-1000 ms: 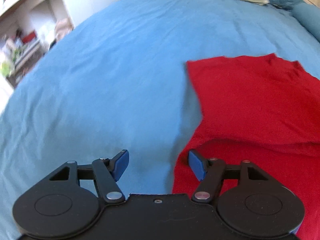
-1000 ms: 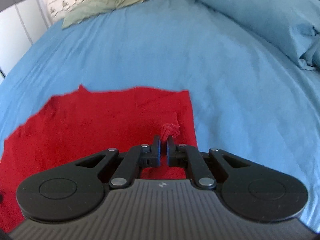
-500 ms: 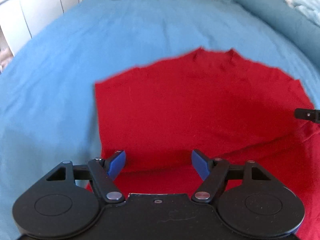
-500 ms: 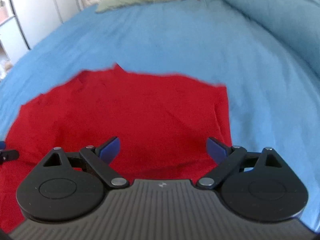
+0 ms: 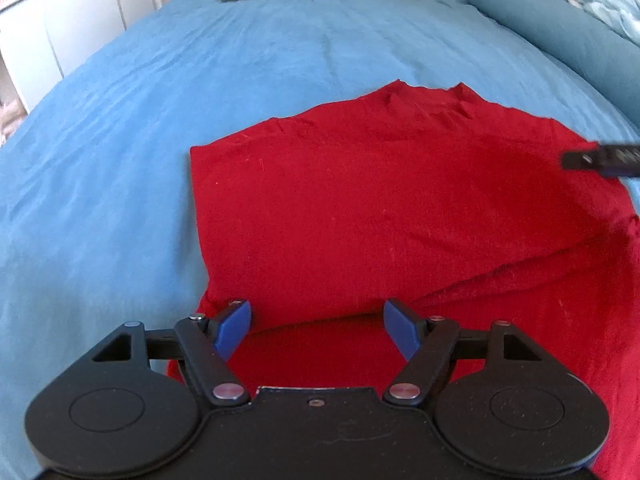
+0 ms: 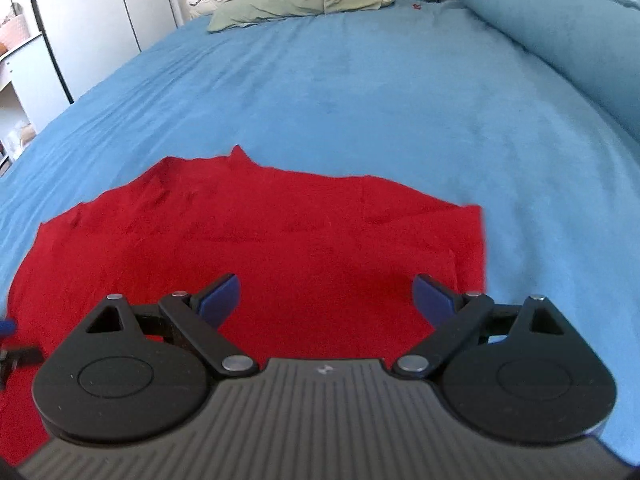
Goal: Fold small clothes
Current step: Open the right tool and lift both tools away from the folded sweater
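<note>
A red garment (image 5: 360, 208) lies flat on the blue bed sheet (image 5: 200, 60), its upper layer folded over a lower one, with the fold edge running across near my left gripper. My left gripper (image 5: 316, 312) hovers open over the garment's near left part, and no cloth is between its blue pads. In the right wrist view the same red garment (image 6: 280, 248) spreads below my right gripper (image 6: 326, 286), which stands wide open and holds nothing, near the garment's right edge. A black finger of the right gripper (image 5: 600, 162) pokes in from the right of the left wrist view.
A green pillow (image 6: 296, 0) and a patterned one lie at the head of the bed. A rolled teal duvet (image 6: 560, 20) runs along the right side. White cupboards (image 6: 100, 20) stand beyond the bed's left edge. Blue sheet (image 6: 360, 100) stretches between garment and pillows.
My right gripper has opened wide and let go of the pinched bit of red cloth. My left gripper has swung right from the bare sheet to over the garment.
</note>
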Demonstrator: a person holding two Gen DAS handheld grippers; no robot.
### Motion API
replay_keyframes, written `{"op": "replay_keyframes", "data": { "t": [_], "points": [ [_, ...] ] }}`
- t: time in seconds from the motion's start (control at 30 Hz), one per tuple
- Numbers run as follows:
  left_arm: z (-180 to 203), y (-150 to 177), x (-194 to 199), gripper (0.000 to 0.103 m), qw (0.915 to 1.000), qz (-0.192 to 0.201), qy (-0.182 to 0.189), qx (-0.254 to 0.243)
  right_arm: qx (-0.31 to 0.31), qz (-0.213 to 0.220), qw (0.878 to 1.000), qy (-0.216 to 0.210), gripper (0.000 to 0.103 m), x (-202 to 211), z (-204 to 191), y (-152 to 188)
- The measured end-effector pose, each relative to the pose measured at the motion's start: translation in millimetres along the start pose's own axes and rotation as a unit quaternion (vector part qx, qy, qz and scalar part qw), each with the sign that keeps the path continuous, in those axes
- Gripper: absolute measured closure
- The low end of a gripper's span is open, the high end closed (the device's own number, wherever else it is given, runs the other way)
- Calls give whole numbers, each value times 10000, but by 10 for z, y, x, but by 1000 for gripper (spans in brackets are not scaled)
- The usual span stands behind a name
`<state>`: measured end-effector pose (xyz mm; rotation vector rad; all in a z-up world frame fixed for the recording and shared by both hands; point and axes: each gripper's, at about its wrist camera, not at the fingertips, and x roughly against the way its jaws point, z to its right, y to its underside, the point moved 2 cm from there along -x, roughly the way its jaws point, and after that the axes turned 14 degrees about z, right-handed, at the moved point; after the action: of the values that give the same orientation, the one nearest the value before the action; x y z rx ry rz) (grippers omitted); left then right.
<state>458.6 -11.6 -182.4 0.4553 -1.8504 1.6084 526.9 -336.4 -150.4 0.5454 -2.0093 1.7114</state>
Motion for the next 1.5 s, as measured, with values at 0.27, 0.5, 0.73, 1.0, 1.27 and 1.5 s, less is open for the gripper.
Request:
{"op": "replay_keyframes", "data": {
  "t": [0.27, 0.5, 0.73, 1.0, 1.27, 1.5],
  "points": [
    [40, 19, -42, 20, 9997, 197, -86, 101, 76, 101, 9999, -51, 0, -144, 164, -60],
    [65, -225, 526, 20, 9964, 701, -220, 428, -66, 763, 9959, -474, 0, 854, 222, -365],
    [-159, -299, 1324, 17, 9907, 1251, -340, 406, 486, 1157, 9909, -496, 0, 2008, 302, -495],
    [-332, 103, 2106, 14, 9911, 1156, -402, 530, 266, 1176, 9924, -247, 0, 3005, 334, 17],
    [-228, 766, 2886, 4, 9897, 1154, -327, 775, 109, 916, 9954, -251, 0, 3903, 291, 714],
    [-103, 1303, 3047, 4, 9950, 664, -108, 739, -61, 527, 9985, -106, 0, 4367, 283, 1311]
  ]
}}
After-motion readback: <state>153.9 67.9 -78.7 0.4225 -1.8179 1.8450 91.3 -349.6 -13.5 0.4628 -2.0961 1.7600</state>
